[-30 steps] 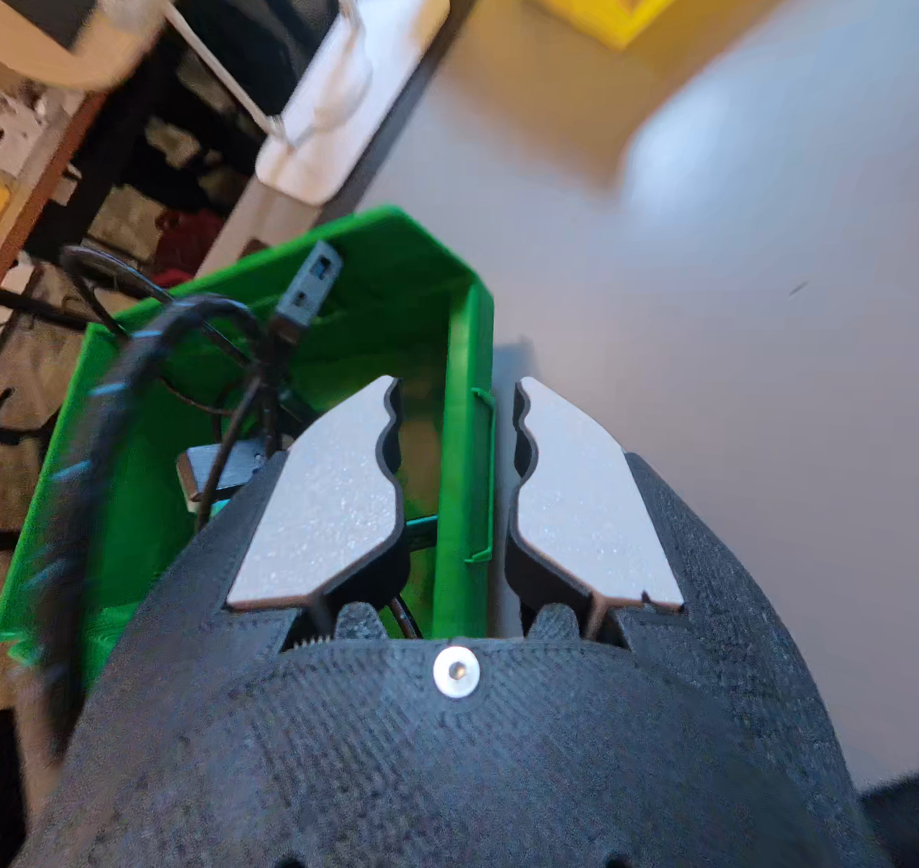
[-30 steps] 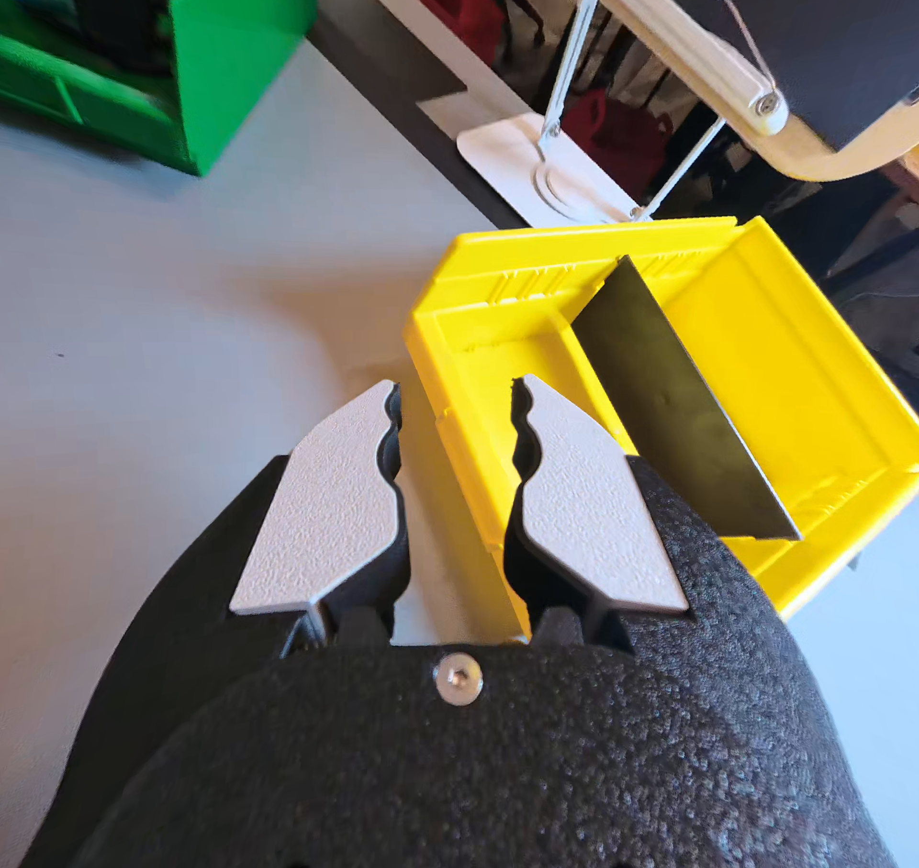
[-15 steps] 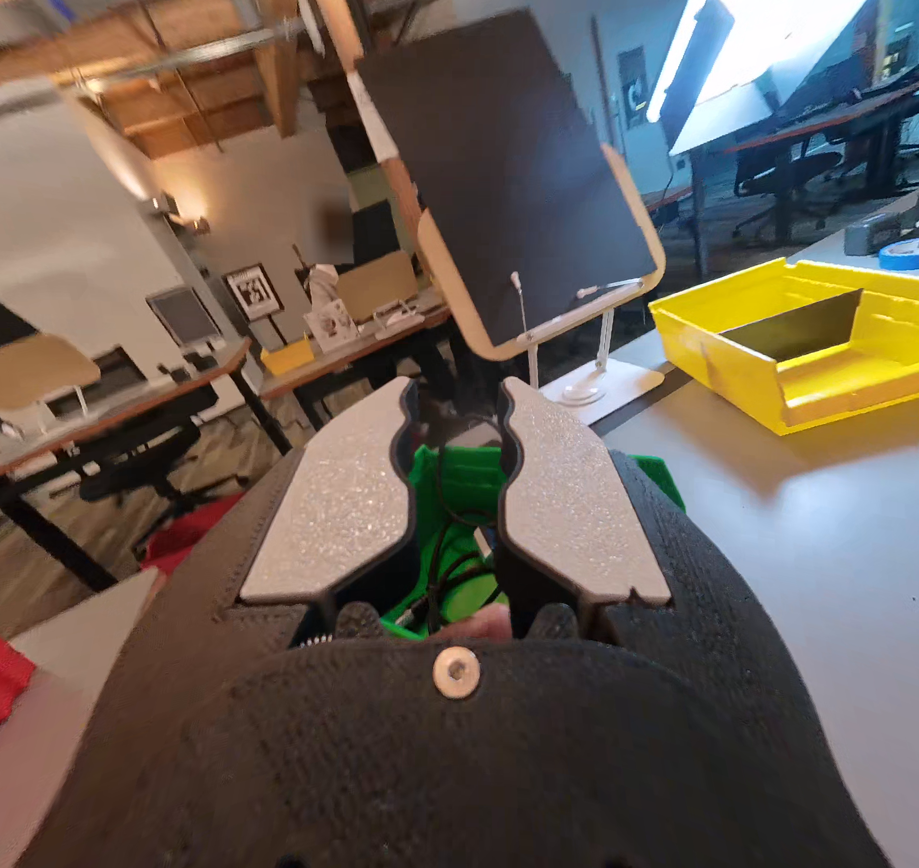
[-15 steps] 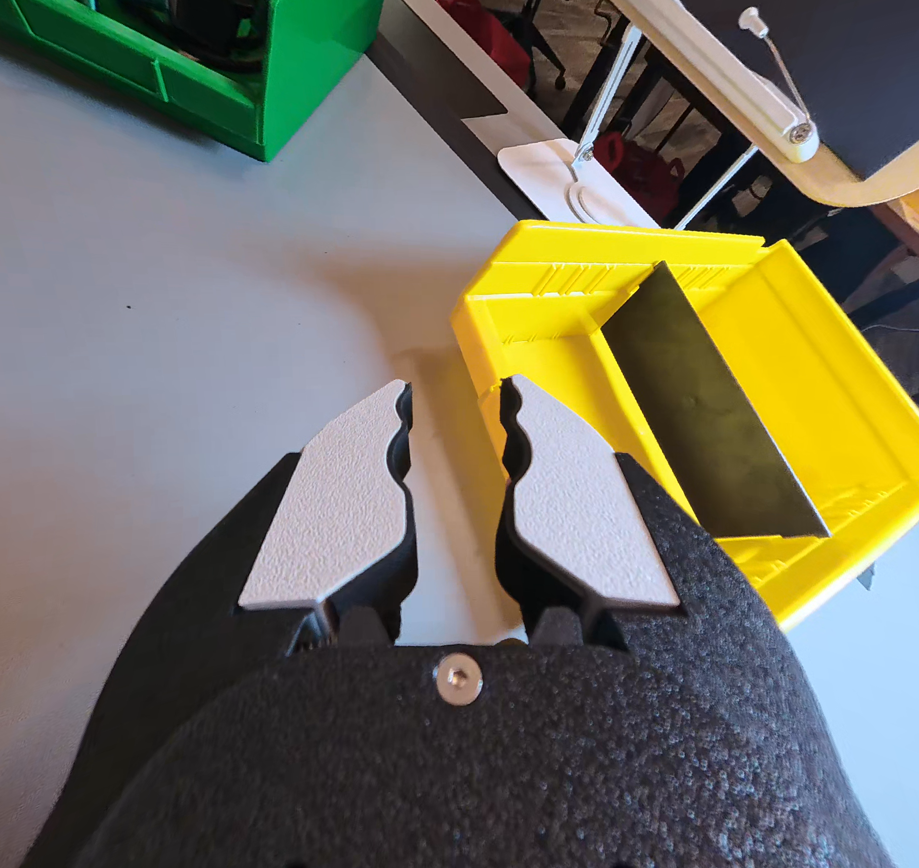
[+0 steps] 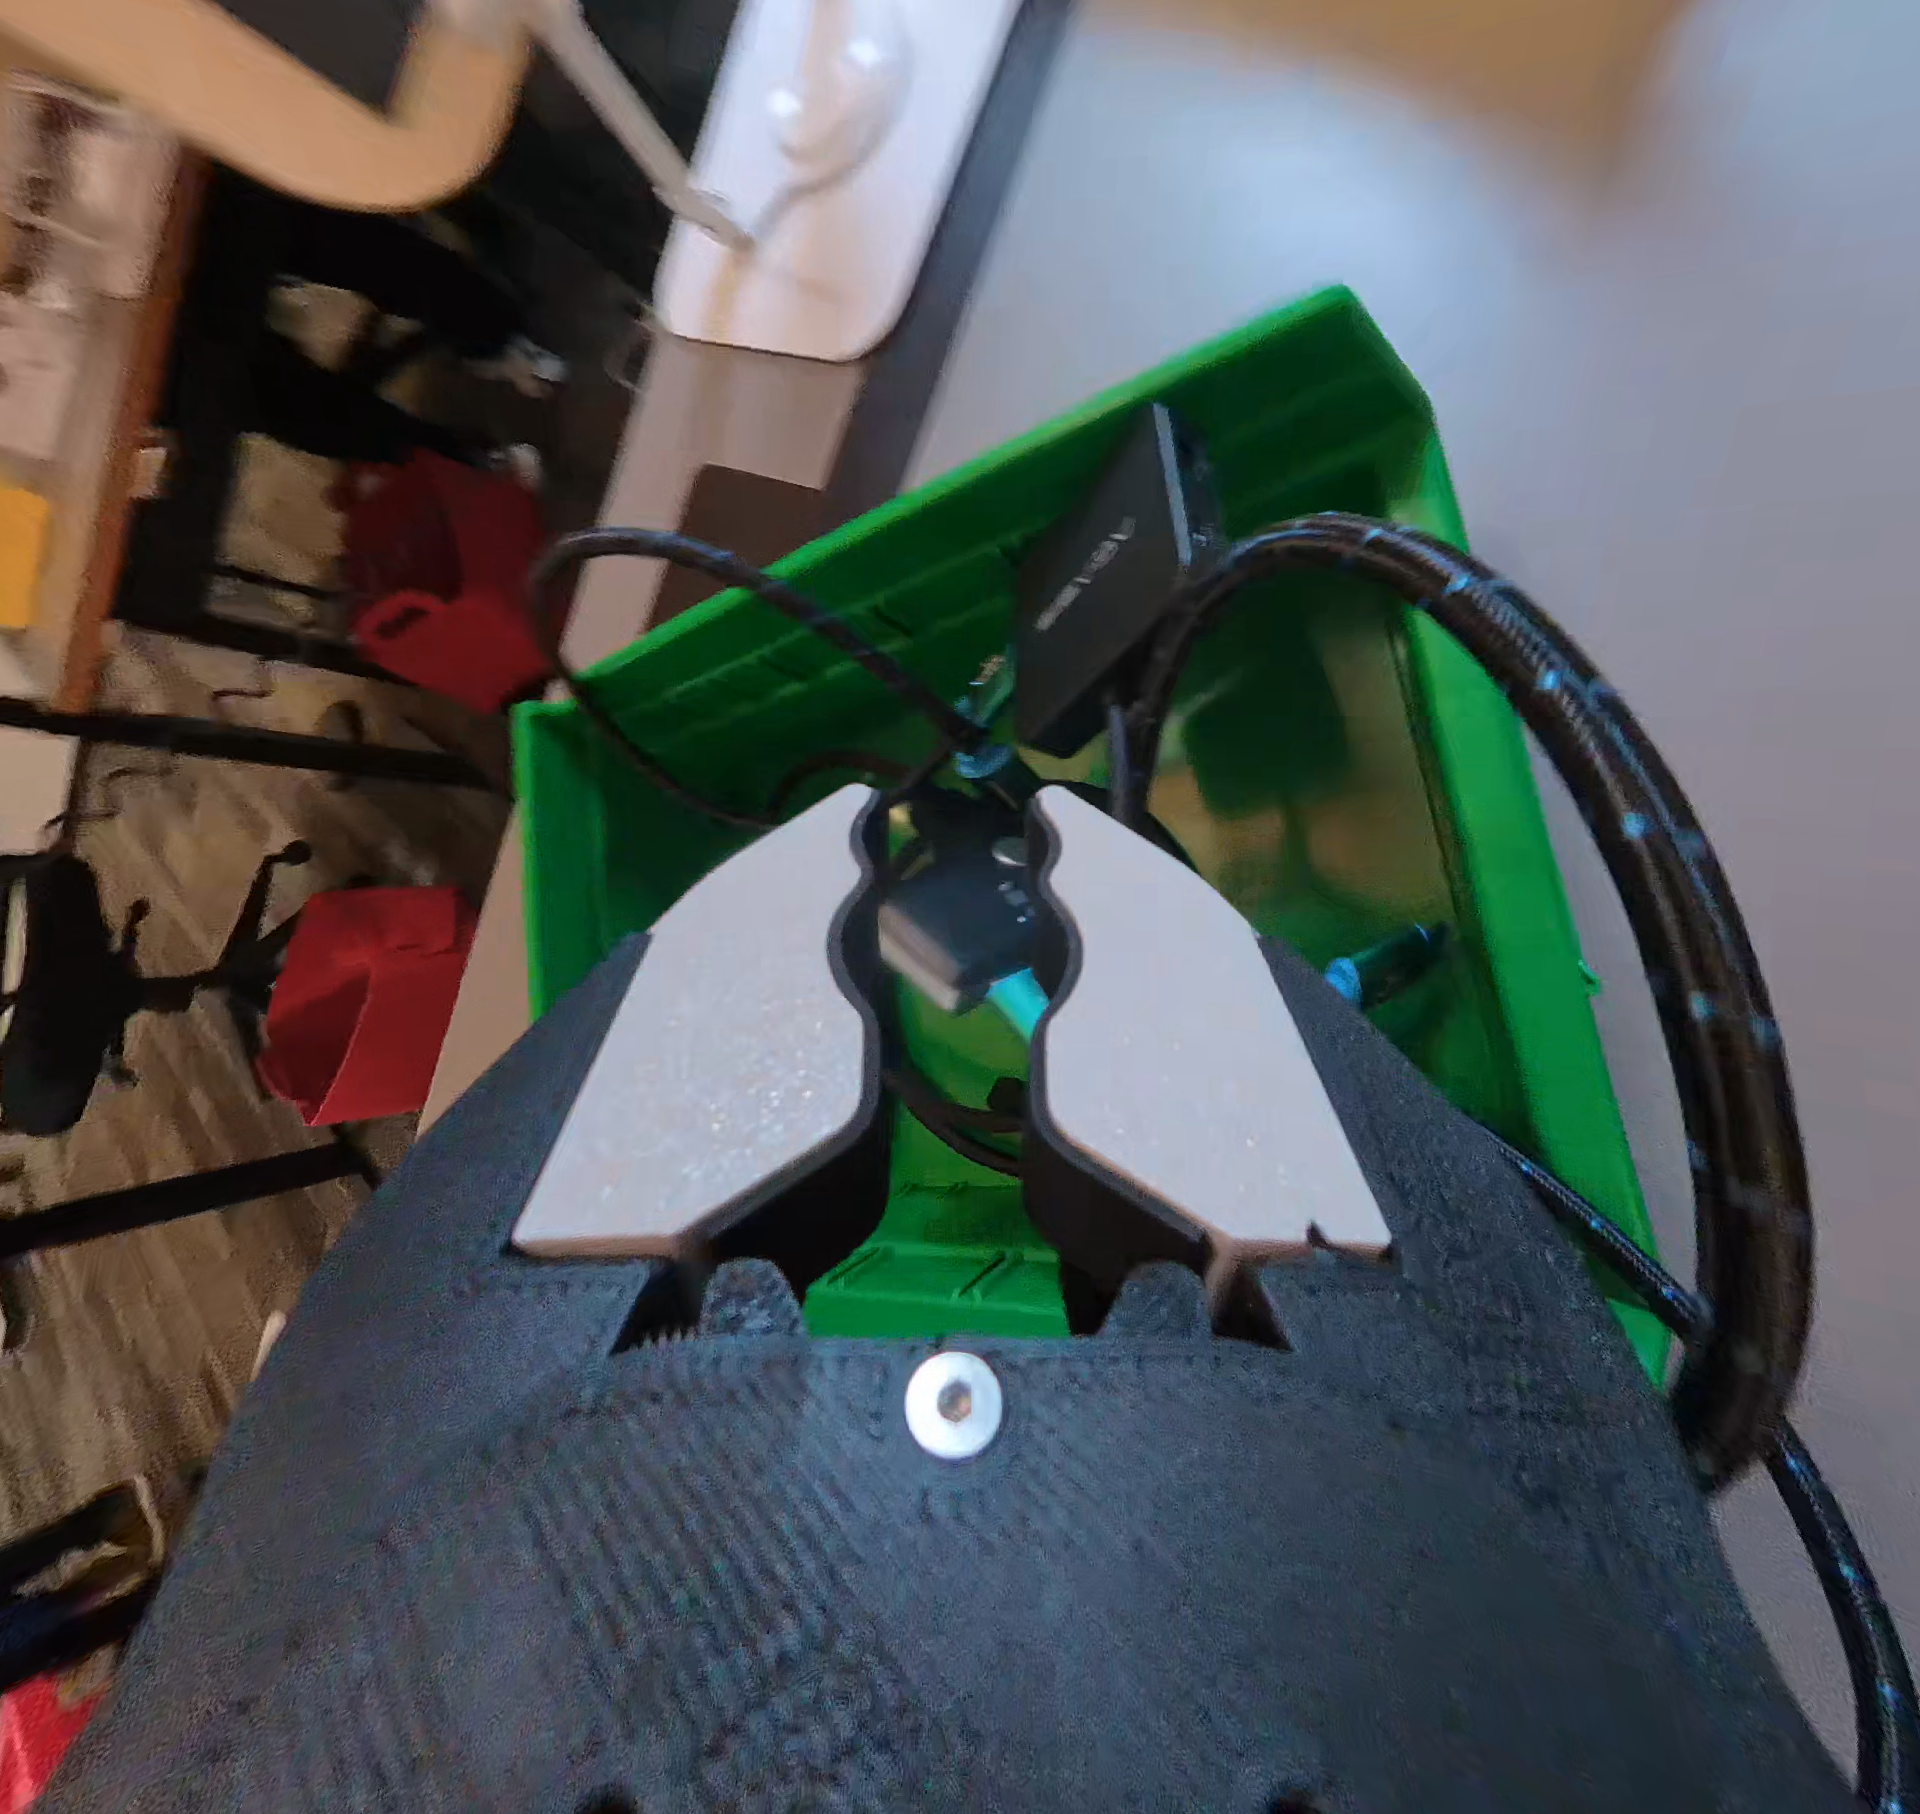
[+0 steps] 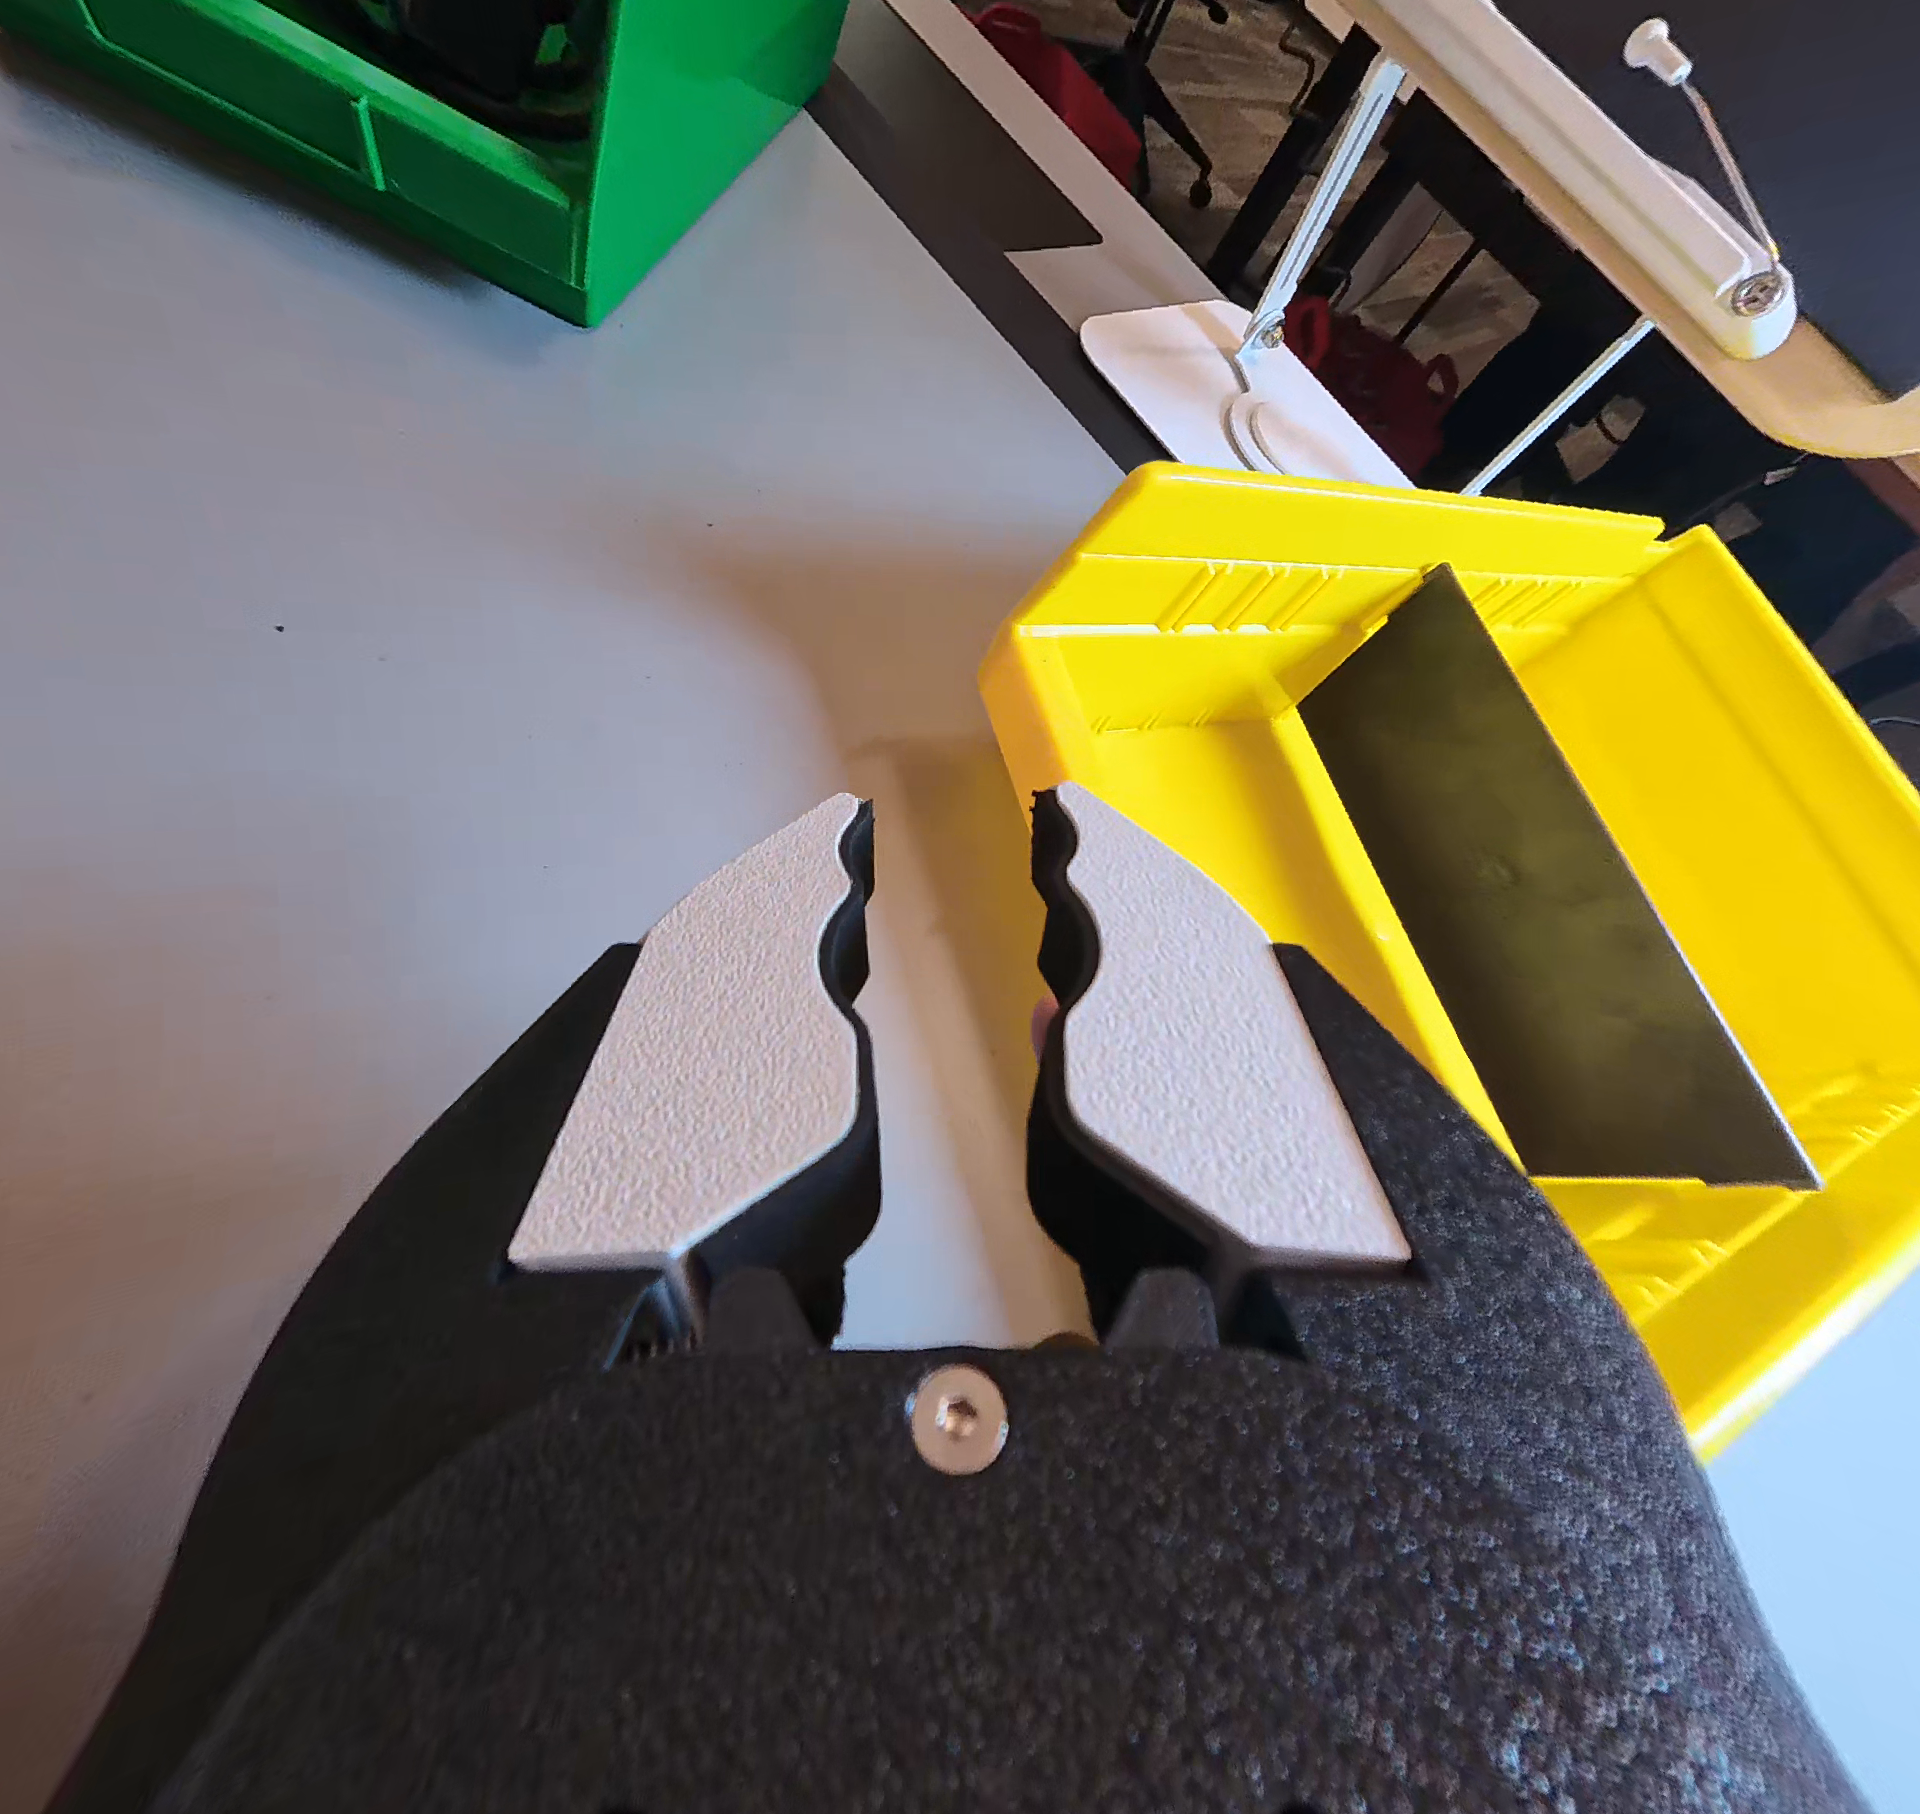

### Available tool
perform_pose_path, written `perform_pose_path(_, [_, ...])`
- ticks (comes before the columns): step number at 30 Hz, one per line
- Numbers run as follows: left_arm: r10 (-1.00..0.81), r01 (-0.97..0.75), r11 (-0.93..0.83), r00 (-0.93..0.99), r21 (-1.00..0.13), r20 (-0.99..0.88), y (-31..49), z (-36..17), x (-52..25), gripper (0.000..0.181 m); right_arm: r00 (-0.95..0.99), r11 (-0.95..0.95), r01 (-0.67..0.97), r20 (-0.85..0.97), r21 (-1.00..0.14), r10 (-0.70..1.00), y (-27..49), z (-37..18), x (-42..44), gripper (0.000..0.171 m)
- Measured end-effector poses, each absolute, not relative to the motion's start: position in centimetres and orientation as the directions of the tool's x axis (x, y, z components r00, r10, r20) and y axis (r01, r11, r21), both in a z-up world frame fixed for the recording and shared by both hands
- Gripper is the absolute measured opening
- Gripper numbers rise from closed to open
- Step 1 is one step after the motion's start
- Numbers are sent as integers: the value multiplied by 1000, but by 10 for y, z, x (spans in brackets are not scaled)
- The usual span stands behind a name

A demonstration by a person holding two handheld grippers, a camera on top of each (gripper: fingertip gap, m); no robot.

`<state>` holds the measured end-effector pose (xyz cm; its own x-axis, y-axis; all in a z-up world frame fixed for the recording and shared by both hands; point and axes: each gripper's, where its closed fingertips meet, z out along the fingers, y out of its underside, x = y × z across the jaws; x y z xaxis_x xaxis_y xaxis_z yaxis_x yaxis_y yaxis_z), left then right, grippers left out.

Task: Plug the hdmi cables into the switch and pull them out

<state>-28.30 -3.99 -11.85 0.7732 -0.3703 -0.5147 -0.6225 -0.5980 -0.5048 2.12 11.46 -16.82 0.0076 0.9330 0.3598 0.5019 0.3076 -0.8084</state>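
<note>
In the left wrist view my left gripper [image 5: 956, 808] hangs open over a green bin [image 5: 1496, 829]. A black HDMI plug with a silver tip [image 5: 951, 933] shows in the gap between the fingers; I cannot tell if they touch it. A black switch box [image 5: 1112, 580] leans on the bin's far wall. A thick braided black cable [image 5: 1662, 881] arcs over the bin's right wall, and a thin black cable [image 5: 727, 580] loops over the left. My right gripper [image 6: 951, 808] is open and empty above the grey table [image 6: 416, 673], just left of a yellow bin [image 6: 1195, 559].
The yellow bin holds an upright black divider [image 6: 1538, 902]. The green bin [image 6: 675, 102] sits at the table's far left in the right wrist view. A white stand base [image 6: 1195, 362] rests at the table's far edge. Beyond the edge are a floor, chairs and red bags.
The left gripper swung from facing the room back down over the green bin, and its jaws widened. The right gripper drew back left from the yellow bin's corner.
</note>
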Motion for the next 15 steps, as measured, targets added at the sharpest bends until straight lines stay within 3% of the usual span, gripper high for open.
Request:
perform_pose_path(3, [-524,-666,-640,743,-382,-417,-38,-142,-271,25,11,301,503,355,-810,935,117,-171,22,29])
perform_pose_path(10, [-575,-614,-694,787,-375,-225,-43,-143,-253,29,40,282,499,348,-819,937,125,-172,29,27])
perform_pose_path(12, [-587,-638,-724,770,-263,-251,-51,-156,-263,27,45,284,493,349,-823,936,125,-170,29,26])
perform_pose_path(14, [-613,-661,-740,739,-127,-280,-62,-168,-274,7,48,297,484,364,-823,930,125,-168,27,26])
perform_pose_path(15, [-599,-670,-735,715,-108,-361,-56,-164,-282,5,52,304,479,372,-824,927,125,-166,27,26])
